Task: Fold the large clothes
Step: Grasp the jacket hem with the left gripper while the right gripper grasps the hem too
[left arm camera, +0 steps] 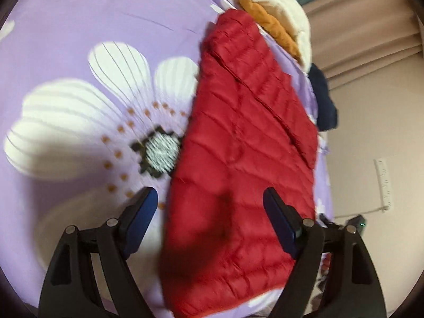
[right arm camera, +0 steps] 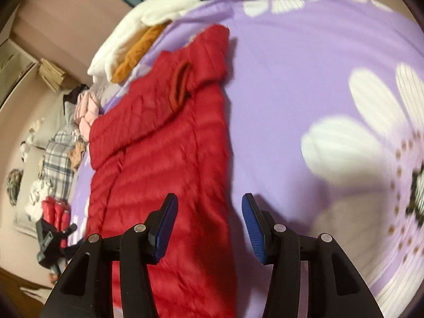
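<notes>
Jacket (left arm camera: 243,164) folded narrow on bed (left arm camera: 79,26), left tool (left arm camera: 210,209) and right tool (right arm camera: 209,212) gaping empty above it, likely for next fold.

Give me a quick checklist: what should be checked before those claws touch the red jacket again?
1. Left gripper open, holding nothing: ok.
2. Right gripper open, holding nothing: ok.
3. Jacket lying on the sheet, sleeve already folded across it: ok.
4. Jacket apart from the white and orange pile: cannot tell, they lie very close.
5. Sharp view for aiming: not ok, both views are blurred.
6. Near hem visible: cannot tell, the fingers cover it.
</notes>
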